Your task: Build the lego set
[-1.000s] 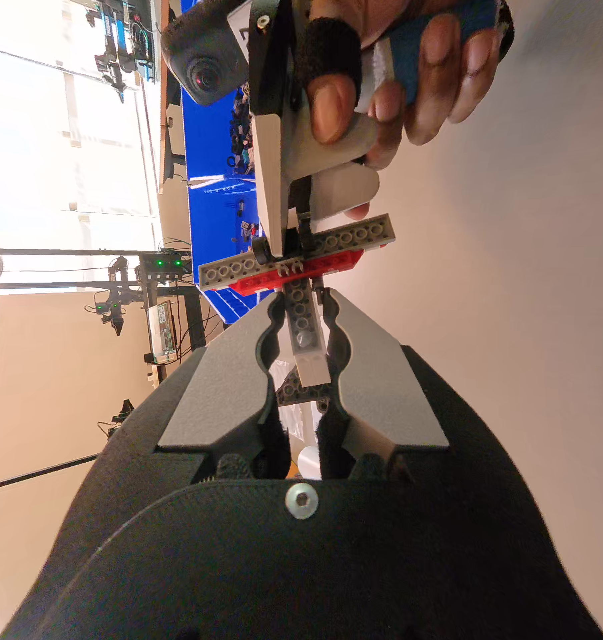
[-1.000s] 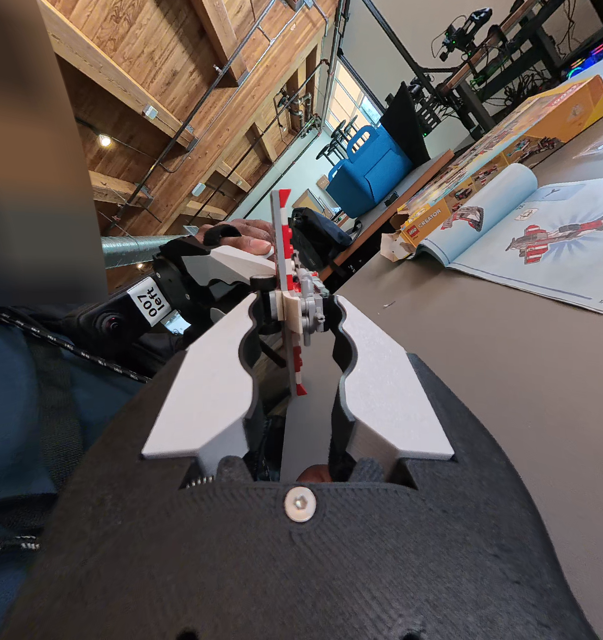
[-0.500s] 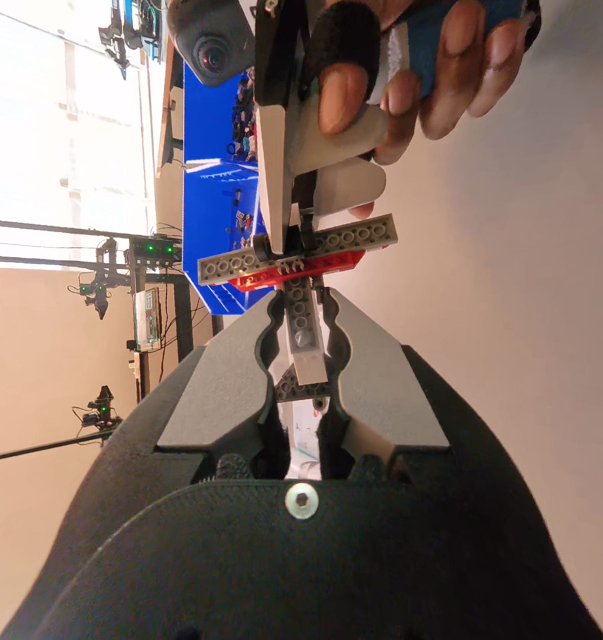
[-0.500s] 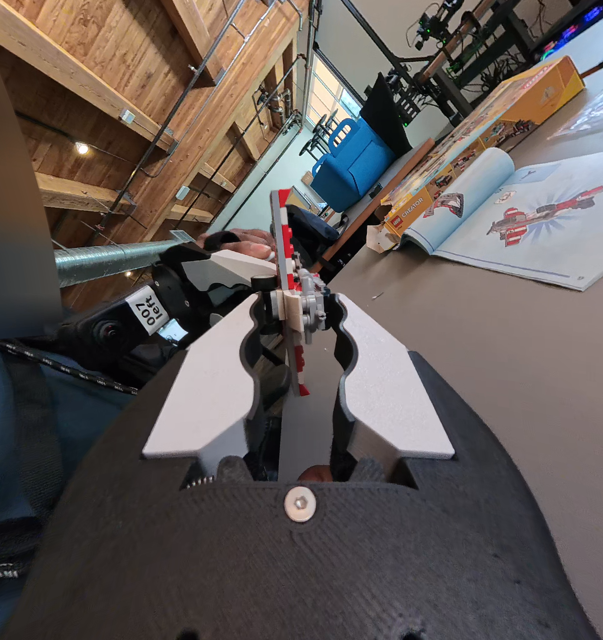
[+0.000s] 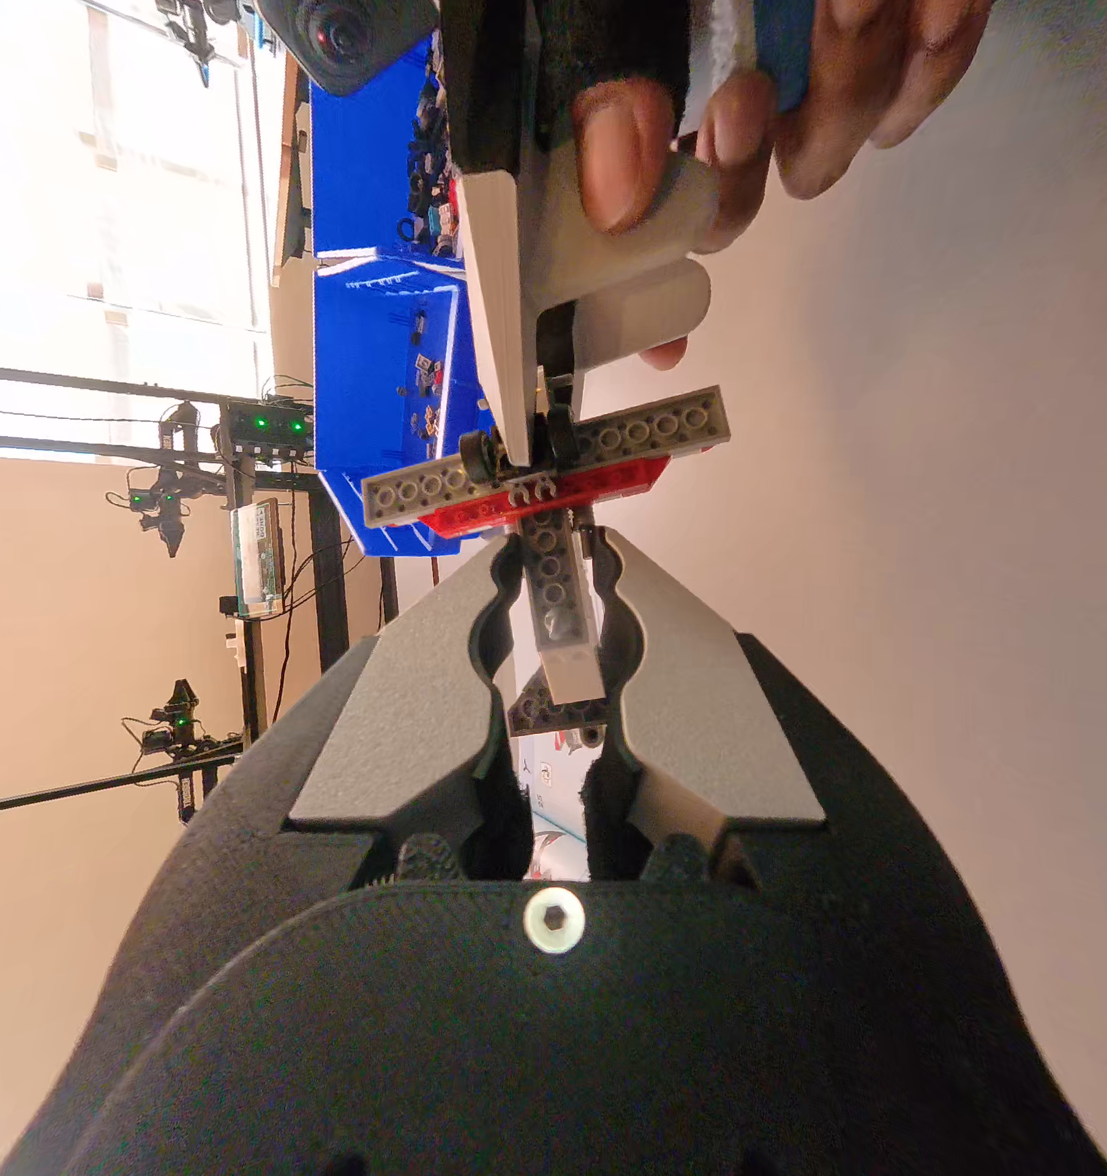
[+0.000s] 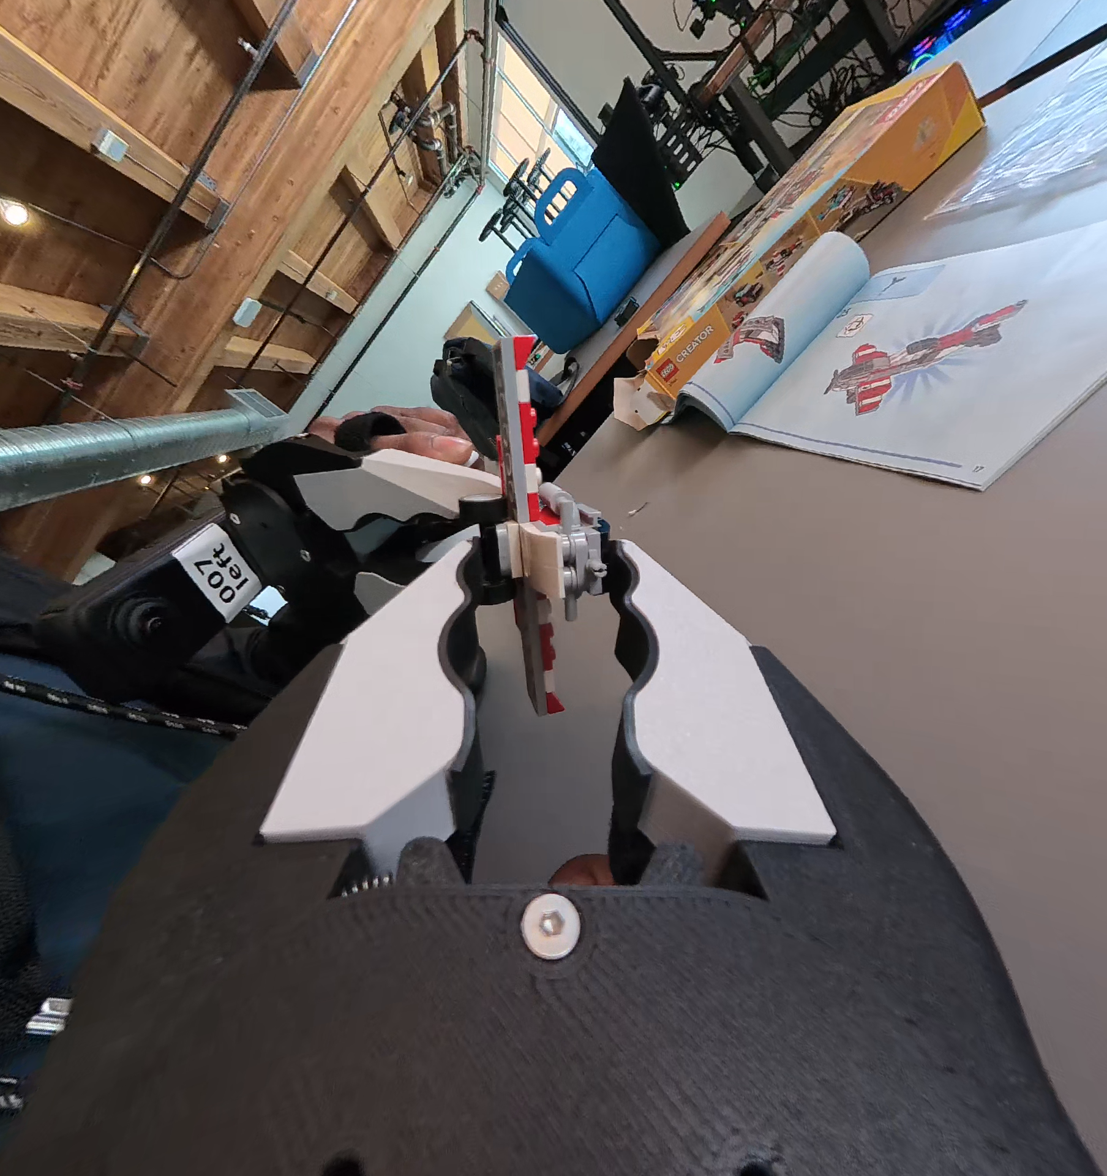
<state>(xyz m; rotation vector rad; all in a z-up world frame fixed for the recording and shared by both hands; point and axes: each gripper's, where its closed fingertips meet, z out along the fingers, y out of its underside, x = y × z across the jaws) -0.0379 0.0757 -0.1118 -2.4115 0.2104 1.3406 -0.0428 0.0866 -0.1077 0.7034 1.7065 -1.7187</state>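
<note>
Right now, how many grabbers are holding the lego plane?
2. The left gripper pinches the lego plane by its grey body; the right gripper clamps its middle from the other side.

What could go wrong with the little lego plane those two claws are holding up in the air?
Both the left claw and the right claw pinch the lego plane mid-air, so pulling apart or twisting could snap bricks off. The right claw grips only the small grey and white middle part; it might slip. A dropped piece would fall to the grey table.

Bare surface [image 6: 824, 636] right of the right claw [image 6: 541, 560] offers free passage; open booklet [image 6: 920, 382] and box [image 6: 824, 165] obstruct beyond; left claw [image 6: 474, 496] blocks the left.
</note>
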